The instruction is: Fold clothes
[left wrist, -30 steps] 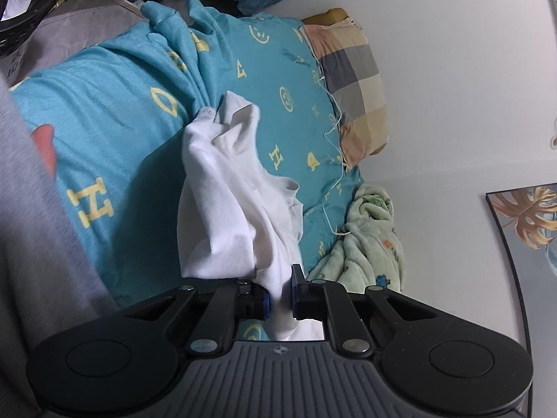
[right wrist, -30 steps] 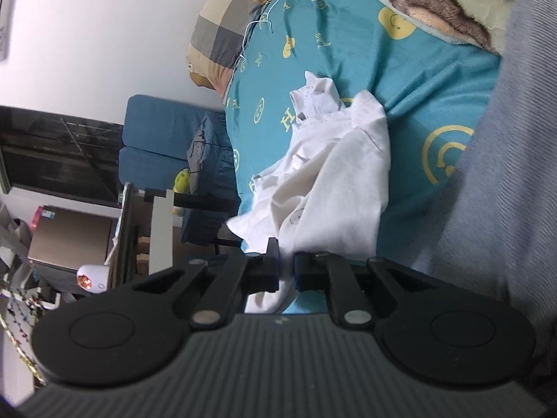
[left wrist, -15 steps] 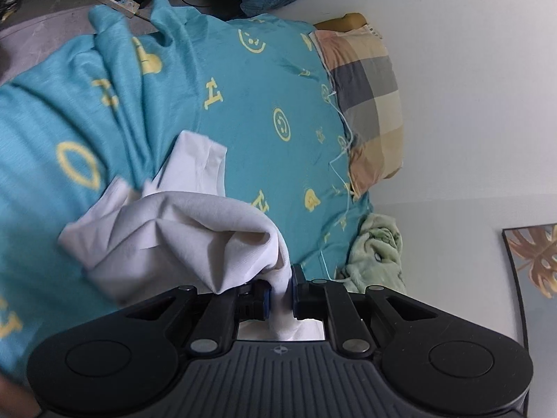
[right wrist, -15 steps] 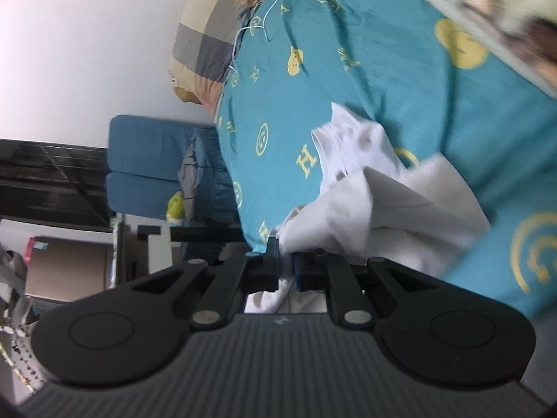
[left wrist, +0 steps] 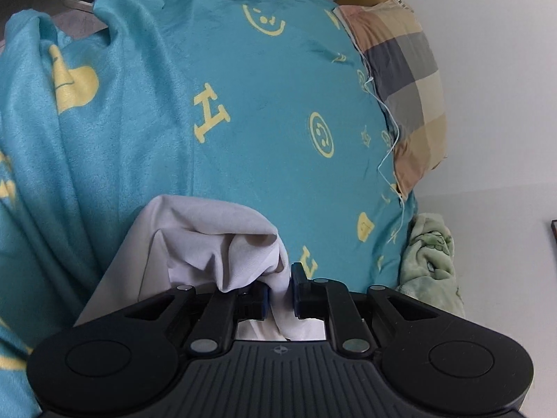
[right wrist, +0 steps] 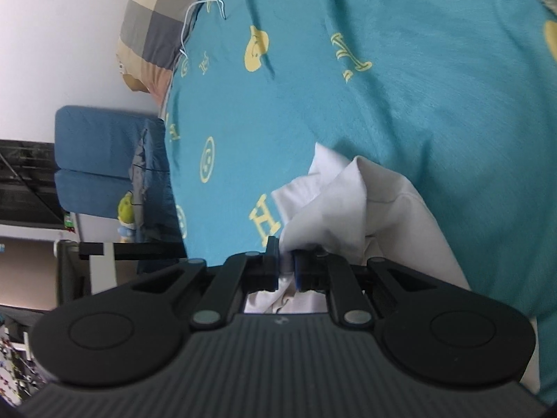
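The garment [left wrist: 209, 244] lies on the bed cover [left wrist: 243, 104] at its near edge, with folds caught between the jaws of the left gripper [left wrist: 280, 291] and right gripper [right wrist: 286, 266]. The pillow [left wrist: 403, 80] lies at the cover's far right edge, and the small blanket [left wrist: 430, 261] lies nearer, at the right edge beside the wall [left wrist: 487, 69].

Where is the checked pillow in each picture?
Left wrist view: the checked pillow is at the upper right, against the white wall, along the right edge of the teal blanket.
Right wrist view: the checked pillow is at the upper left, along the blanket's left edge.
Shared landmark: the loose pale thread running along the seam where pillow meets blanket.
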A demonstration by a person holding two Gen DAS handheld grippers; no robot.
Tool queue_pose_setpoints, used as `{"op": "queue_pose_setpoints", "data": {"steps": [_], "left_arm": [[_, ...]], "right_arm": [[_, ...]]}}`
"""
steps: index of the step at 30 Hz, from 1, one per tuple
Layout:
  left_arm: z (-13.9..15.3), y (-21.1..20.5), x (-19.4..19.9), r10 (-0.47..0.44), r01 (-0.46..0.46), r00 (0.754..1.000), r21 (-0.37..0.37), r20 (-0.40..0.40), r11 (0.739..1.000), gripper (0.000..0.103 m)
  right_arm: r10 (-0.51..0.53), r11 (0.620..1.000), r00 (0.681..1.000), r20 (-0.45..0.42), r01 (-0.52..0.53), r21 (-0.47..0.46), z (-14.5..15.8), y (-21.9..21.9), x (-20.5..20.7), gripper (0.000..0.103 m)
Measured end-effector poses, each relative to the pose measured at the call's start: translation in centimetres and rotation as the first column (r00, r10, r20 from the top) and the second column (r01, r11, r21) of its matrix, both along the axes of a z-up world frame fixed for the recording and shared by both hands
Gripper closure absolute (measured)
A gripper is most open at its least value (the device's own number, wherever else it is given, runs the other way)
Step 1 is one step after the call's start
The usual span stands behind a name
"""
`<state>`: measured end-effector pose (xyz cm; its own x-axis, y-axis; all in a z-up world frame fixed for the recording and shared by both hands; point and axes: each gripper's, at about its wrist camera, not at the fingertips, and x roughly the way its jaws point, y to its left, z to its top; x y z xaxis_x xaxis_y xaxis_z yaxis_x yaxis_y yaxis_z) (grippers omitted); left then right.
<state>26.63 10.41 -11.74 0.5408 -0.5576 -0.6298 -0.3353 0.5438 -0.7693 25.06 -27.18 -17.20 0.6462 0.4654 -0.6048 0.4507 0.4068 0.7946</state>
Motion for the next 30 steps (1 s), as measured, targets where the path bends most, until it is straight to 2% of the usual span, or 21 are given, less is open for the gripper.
{"op": "queue_pose_setpoints", "data": {"steps": [2,4,5,6,7,8,9,11,12,14,17,19,22,25,30], "left_arm": [[-0.1,-0.1,0.2,-0.01,0.01,1.0,0.024,0.003,1.0,0.083],[0.3,-0.2,0.0,-0.024,0.023,0.999,0.044,0.026,0.999,0.067],[0.7,-0.3,-0.2,-0.036,0.033,0.998,0.056,0.049,0.998,0.05],[1.4,-0.4,-0.4,-0.053,0.047,0.995,0.079,0.079,0.996,0.039],[2.1,-0.6,-0.6,-0.074,0.061,0.991,0.118,0.11,0.991,0.035],[3.0,-0.9,-1.0,-0.1,0.074,0.984,0.178,0.146,0.981,0.029],[3.8,-1.4,-1.3,-0.133,0.084,0.974,0.249,0.185,0.965,0.025],[5.2,-2.4,-2.0,-0.206,0.095,0.946,0.389,0.252,0.916,0.023],[5.6,-3.1,-2.2,-0.245,0.096,0.929,0.459,0.278,0.883,0.023],[5.7,-4.5,-2.2,-0.312,0.103,0.903,0.557,0.295,0.824,0.023],[4.5,-5.6,-1.3,-0.352,0.129,0.899,0.607,0.262,0.784,0.024],[3.4,-5.9,-1.0,-0.364,0.149,0.904,0.631,0.225,0.761,0.026],[2.4,-5.9,-1.1,-0.38,0.169,0.903,0.647,0.2,0.743,0.028],[2.4,-5.9,-1.5,-0.392,0.173,0.898,0.658,0.2,0.732,0.028],[4.4,-6.1,-4.1,-0.423,0.174,0.876,0.668,0.23,0.724,0.027]], "right_arm": [[0.018,1.0,1.0,0.009,-0.018,-0.011,-0.5,0.2,0.3,0.09],[0.045,0.999,0.999,0.03,-0.044,-0.027,-0.6,0.4,0.4,0.086],[0.068,0.997,0.996,0.058,-0.065,-0.051,-0.2,0.5,0.3,0.076],[0.096,0.993,0.991,0.097,-0.088,-0.083,0.4,0.8,0.2,0.066],[0.125,0.988,0.982,0.141,-0.109,-0.114,1.1,1.2,0.0,0.043],[0.147,0.983,0.971,0.188,-0.122,-0.139,1.9,1.6,-0.4,0.027],[0.168,0.978,0.959,0.23,-0.132,-0.165,2.7,2.0,-0.7,0.024],[0.231,0.953,0.93,0.286,-0.156,-0.26,4.4,2.7,-1.1,0.024],[0.275,0.926,0.913,0.302,-0.166,-0.341,5.1,3.2,-1.2,0.024],[0.361,0.84,0.888,0.286,-0.177,-0.512,5.8,4.3,-1.1,0.025],[0.464,0.686,0.863,0.202,-0.205,-0.698,5.1,5.8,-0.6,0.026],[0.49,0.639,0.857,0.159,-0.228,-0.735,4.0,6.2,-0.1,0.027],[0.498,0.632,0.857,0.131,-0.256,-0.731,2.8,6.3,0.3,0.027],[0.505,0.616,0.854,0.128,-0.252,-0.747,3.2,6.6,-0.1,0.027],[0.483,0.652,0.858,0.177,-0.217,-0.727,5.4,6.7,-2.3,0.028]]}}
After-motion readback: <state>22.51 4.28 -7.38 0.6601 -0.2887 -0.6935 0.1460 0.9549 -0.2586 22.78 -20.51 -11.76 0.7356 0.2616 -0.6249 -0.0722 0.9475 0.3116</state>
